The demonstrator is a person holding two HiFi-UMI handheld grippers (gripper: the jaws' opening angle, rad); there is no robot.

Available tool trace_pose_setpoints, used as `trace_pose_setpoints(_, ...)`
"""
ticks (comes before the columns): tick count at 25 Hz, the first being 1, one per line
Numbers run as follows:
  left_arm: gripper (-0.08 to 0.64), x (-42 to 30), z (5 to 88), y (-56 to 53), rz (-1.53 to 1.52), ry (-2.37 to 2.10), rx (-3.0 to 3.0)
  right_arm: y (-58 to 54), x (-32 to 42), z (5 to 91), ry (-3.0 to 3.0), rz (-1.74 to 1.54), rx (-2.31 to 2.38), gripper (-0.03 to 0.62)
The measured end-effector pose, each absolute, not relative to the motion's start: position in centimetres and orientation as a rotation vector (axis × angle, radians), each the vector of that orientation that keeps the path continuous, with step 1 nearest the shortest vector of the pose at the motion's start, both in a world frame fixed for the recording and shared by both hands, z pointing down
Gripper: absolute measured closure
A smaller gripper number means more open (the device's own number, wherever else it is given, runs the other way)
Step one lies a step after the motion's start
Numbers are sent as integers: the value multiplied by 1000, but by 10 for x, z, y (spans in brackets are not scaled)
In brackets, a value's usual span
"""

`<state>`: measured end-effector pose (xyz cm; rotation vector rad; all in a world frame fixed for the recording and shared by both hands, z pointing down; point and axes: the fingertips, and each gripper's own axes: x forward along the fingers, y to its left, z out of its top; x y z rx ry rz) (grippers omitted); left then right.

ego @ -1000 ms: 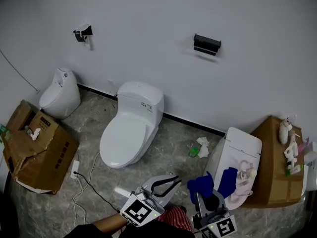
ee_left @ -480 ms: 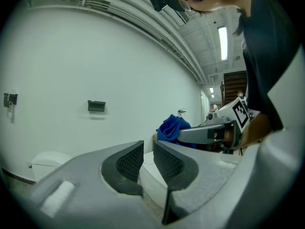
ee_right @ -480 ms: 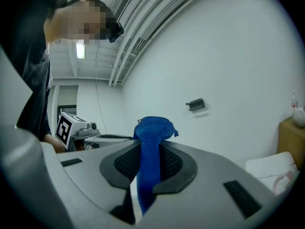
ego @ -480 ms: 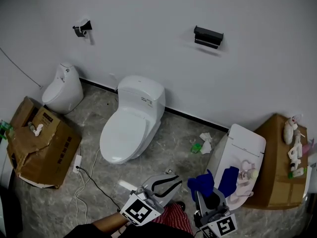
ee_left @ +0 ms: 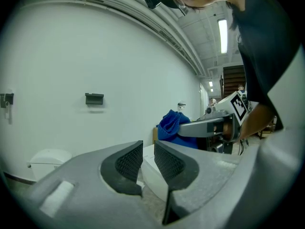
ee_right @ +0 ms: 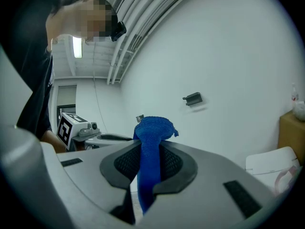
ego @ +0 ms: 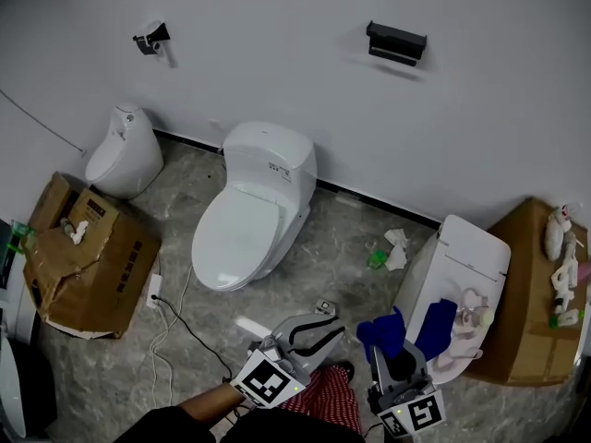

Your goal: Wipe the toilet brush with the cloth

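My right gripper (ego: 390,347) is shut on a blue cloth (ego: 380,332), which bunches up above the jaws in the right gripper view (ee_right: 152,128). My left gripper (ego: 325,330) hangs beside it to the left, over the grey floor. Its jaws have just been opening and stand a narrow gap apart with nothing between them (ee_left: 148,149). The left gripper view also shows the cloth (ee_left: 171,125) in the other gripper. A short white stick-like thing (ego: 251,326) lies on the floor left of my left gripper. I cannot tell whether it is the toilet brush.
A white toilet (ego: 249,220) stands at the wall, with a small urinal (ego: 125,155) and a torn cardboard box (ego: 92,257) to its left. At right, a white toilet unit (ego: 466,257) carries a blue item (ego: 436,326). Behind it is a box (ego: 526,284). A cable (ego: 175,321) crosses the floor.
The room has slid upward in the head view while both grippers stay near the bottom edge, a little further right. The blue cloth remains in the right gripper.
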<state>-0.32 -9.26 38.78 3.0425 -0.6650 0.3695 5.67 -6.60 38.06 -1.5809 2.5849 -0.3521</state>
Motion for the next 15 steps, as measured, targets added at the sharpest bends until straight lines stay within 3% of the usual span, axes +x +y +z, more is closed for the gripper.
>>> trace_pose_setpoints(15,477,1,435,-112,438,-677,3006,-84,59,423,2559,-401,-1576,522)
